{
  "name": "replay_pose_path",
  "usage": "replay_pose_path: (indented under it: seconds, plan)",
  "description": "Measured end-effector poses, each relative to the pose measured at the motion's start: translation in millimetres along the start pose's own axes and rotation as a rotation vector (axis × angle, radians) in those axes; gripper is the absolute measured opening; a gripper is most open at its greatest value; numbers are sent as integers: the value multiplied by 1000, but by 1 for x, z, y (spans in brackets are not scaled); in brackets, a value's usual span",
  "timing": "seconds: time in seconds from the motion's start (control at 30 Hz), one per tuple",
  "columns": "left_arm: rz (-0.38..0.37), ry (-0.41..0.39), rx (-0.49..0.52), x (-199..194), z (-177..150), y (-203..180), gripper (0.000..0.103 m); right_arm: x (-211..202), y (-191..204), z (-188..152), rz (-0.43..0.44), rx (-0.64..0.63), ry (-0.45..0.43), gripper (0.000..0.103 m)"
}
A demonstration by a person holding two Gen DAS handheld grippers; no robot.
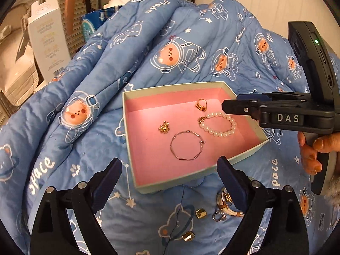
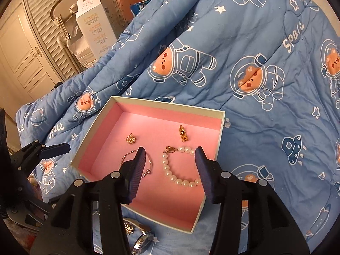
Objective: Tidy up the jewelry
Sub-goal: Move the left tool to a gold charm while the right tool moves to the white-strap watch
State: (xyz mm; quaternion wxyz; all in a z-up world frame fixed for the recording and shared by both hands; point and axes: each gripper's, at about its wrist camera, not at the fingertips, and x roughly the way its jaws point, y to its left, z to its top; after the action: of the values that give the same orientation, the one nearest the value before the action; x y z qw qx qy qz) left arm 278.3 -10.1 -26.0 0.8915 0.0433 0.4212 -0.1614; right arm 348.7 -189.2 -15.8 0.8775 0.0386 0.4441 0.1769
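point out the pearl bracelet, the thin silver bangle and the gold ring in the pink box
pearl bracelet (image 1: 221, 134), left wrist view, on the pearls along its lower curve
thin silver bangle (image 1: 171, 146), left wrist view, on the left side of its wire loop
gold ring (image 1: 201, 105), left wrist view, on its ornate gold body

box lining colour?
Pink inside the box, pale grey-green outside; clearest in the right wrist view.

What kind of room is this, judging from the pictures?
Probably a bedroom at home: the pink-lined box lies on a blue quilt with bear astronauts, and a panelled door and a white carton stand behind.
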Motion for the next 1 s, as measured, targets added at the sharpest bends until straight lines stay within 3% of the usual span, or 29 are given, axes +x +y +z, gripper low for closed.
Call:
replay_pose_path:
  seconds: [0.17, 0.47, 0.87, 1.0]
  plan:
    - [23, -52, -43, -21, -28, 5, 92, -22, 13, -21, -27, -24, -25, 49]
    - [58, -59, -84, -36, -78, -1, 93, -47, 26, -79, -72, -41, -32, 49]
    - [97, -90, -152, -45, -117, -15, 93, -46, 26, -128, -31, 99, 15, 49]
    - [109, -78, -126, -41, -119, -19, 81, -43, 32, -128, -23, 86, 23, 49]
